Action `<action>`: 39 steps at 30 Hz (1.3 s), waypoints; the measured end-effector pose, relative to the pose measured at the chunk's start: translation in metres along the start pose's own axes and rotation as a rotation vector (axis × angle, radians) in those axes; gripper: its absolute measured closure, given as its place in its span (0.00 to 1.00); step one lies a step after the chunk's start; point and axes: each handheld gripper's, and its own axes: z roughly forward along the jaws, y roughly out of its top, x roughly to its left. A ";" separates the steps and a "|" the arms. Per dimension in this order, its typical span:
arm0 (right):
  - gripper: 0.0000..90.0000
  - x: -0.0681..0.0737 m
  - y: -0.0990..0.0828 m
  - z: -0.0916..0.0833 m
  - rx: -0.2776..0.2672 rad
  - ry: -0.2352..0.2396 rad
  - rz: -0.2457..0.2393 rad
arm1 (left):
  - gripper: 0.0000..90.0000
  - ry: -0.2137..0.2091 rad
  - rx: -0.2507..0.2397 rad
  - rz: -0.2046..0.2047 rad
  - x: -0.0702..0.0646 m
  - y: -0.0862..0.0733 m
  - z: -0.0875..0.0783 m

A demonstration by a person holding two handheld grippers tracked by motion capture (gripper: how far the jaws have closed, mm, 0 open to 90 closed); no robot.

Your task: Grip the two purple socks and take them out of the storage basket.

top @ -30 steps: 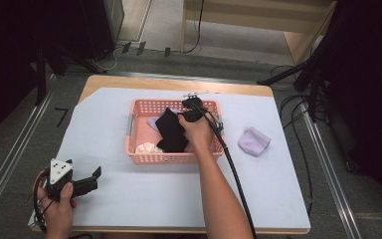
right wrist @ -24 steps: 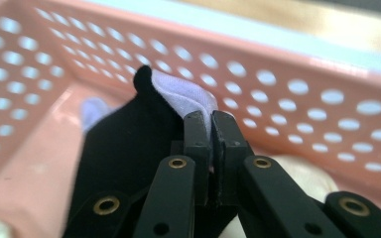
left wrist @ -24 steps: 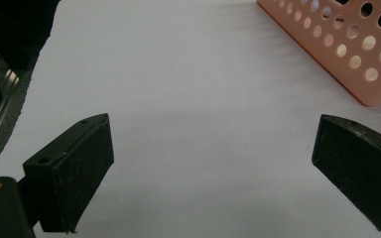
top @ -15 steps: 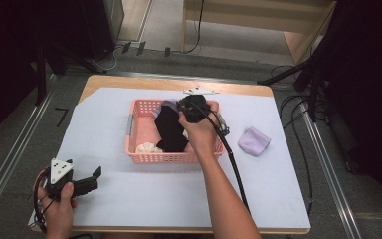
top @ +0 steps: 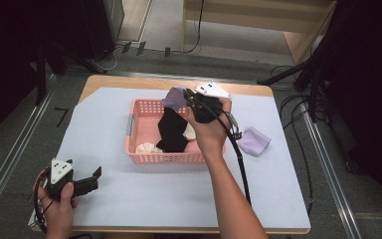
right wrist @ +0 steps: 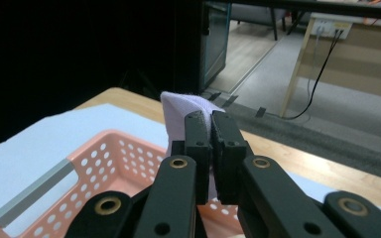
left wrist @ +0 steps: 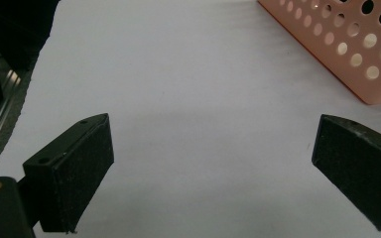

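A pink perforated basket (top: 144,158) stands mid-table and holds a black cloth (top: 171,130) and white cloth pieces (top: 146,148). Above the basket's far right part, my right gripper (top: 186,98) is shut on a pale purple cloth (top: 175,96), which hangs from its tips. In the right gripper view the two jaws meet at the gripper (right wrist: 211,119) with the purple cloth (right wrist: 181,111) pinched between them, over the basket (right wrist: 104,148). At the table's near left corner my left gripper (top: 93,178) rests low, held by a hand. Its jaws stand wide apart around bare cover at the gripper (left wrist: 213,168).
A second pale purple cloth (top: 254,141) lies on the white table cover (top: 179,199) right of the basket. A black cable (top: 238,159) trails along the right forearm. The basket's corner (left wrist: 357,54) lies ahead and right of the left gripper. Metal rails run along both table sides.
The right hand has risen from the basket and shifted toward its far side, lifting the pale purple cloth out. The left hand and gripper have stayed put.
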 end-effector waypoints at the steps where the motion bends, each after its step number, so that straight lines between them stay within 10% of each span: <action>1: 0.97 0.000 0.000 0.000 0.000 0.000 0.000 | 0.04 0.000 0.000 0.000 0.000 0.000 0.000; 20: 0.97 -0.017 0.014 -0.042 -0.216 -0.076 0.000 | 0.04 0.000 0.001 0.005 0.000 0.000 0.000; 39: 0.97 -0.061 0.010 -0.086 -0.261 -0.191 0.030 | 0.04 0.007 -0.001 0.009 -0.001 0.000 0.000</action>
